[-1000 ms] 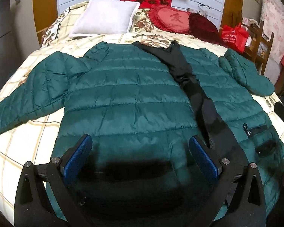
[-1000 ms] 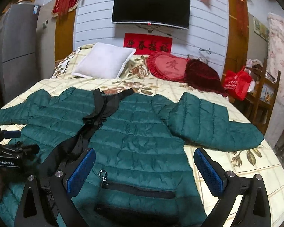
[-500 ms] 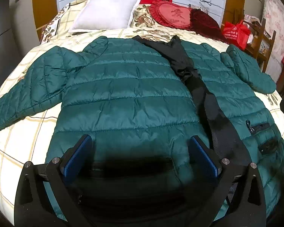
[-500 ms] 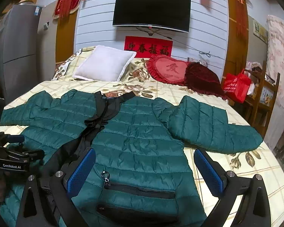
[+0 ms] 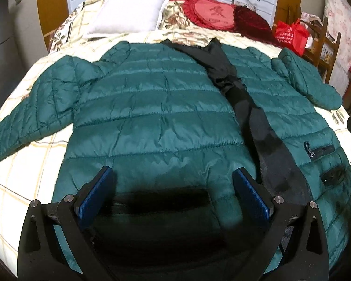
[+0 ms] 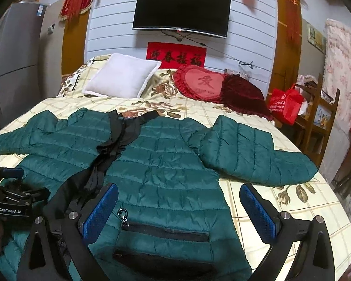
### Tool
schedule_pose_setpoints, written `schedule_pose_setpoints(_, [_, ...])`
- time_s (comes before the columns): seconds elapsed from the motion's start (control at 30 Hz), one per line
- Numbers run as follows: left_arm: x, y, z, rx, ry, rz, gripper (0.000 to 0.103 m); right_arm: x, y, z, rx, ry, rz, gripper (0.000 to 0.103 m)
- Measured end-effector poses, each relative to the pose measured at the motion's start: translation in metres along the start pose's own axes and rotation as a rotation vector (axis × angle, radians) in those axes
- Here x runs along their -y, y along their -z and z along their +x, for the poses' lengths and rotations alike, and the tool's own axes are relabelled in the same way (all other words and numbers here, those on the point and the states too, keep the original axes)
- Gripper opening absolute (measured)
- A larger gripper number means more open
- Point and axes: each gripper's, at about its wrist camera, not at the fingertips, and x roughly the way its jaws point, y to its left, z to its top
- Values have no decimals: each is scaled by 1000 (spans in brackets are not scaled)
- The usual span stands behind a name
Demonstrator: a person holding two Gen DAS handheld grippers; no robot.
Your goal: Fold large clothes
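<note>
A dark green quilted puffer jacket point(image 5: 152, 107) point(image 6: 161, 164) lies spread front-up on the bed, its black lining point(image 5: 252, 117) showing along the open front. One sleeve point(image 5: 35, 107) stretches out left; the other sleeve point(image 6: 252, 154) lies bent at the right. My left gripper point(image 5: 173, 192) hovers open over the jacket's left hem, nothing between its blue pads. My right gripper point(image 6: 179, 210) is open above the right hem, near a zip pocket point(image 6: 166, 233). The left gripper's body point(image 6: 11, 199) shows at the left edge of the right wrist view.
The jacket rests on a cream checked floral bedspread point(image 6: 280, 210). A white pillow point(image 6: 121, 79), a red heart cushion point(image 6: 203, 83) and a dark red cushion point(image 6: 243, 96) lie at the headboard. A red bag point(image 6: 285, 103) and wooden chair point(image 6: 320, 117) stand right; a TV point(image 6: 181, 15) hangs above.
The left gripper has tilted down and edged closer over the jacket's hem; the right gripper has tilted up slightly. Both stay open and the jacket has not moved.
</note>
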Motion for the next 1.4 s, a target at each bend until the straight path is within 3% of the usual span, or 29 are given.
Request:
schedule_pose_setpoints(0.1, [-4, 0, 7, -43, 13, -28, 103, 0, -1, 0, -2, 1, -1, 103])
schedule_pose_setpoints(1.4, [-4, 3, 16, -67, 2, -23, 103, -7, 2, 4, -10, 27, -23, 103])
